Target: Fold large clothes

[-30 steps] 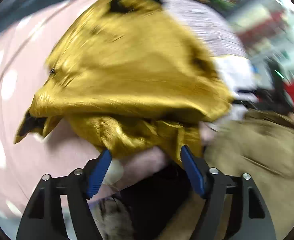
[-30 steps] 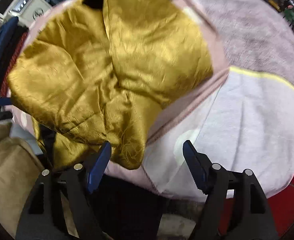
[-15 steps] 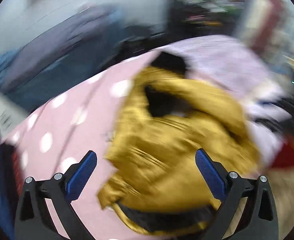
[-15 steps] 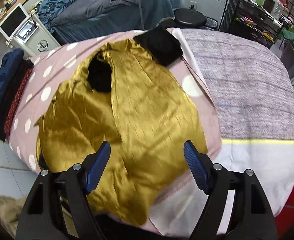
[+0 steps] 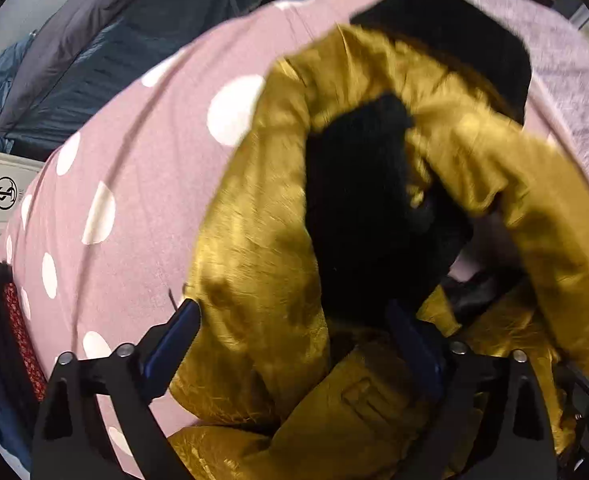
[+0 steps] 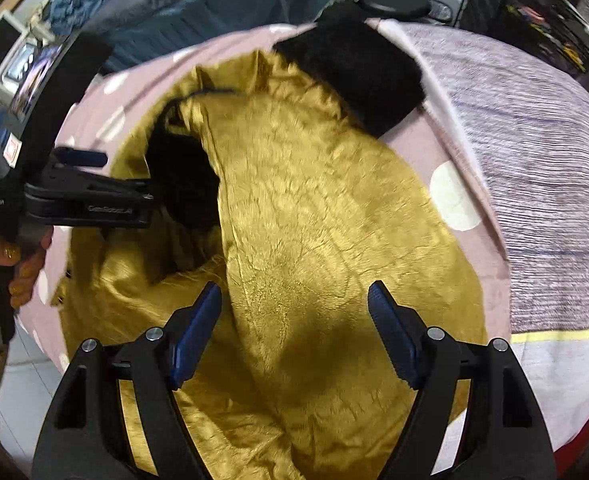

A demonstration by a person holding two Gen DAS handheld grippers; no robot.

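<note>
A large shiny gold garment (image 6: pixel 314 216) with black fur trim (image 6: pixel 354 72) lies crumpled on a pink polka-dot bed cover (image 5: pixel 134 160). In the left wrist view the gold garment (image 5: pixel 262 272) shows a black lining (image 5: pixel 366 216) in its opening. My left gripper (image 5: pixel 298 340) is open, its fingers low over the garment's near folds. It also shows in the right wrist view (image 6: pixel 106 184) at the garment's left edge by the black lining. My right gripper (image 6: pixel 294 332) is open and empty, just above the gold cloth.
A grey-lilac striped blanket (image 6: pixel 534 160) covers the right of the bed. A dark blue bedding heap (image 5: pixel 94 60) lies behind. A white machine (image 5: pixel 2 196) stands left, a black stool (image 6: pixel 394 0) and a wire rack (image 6: pixel 534 12) at the back.
Both grippers have come in lower and closer over the gold garment. The left gripper has swung from the bed's edge to the black-lined opening. Both stay open.
</note>
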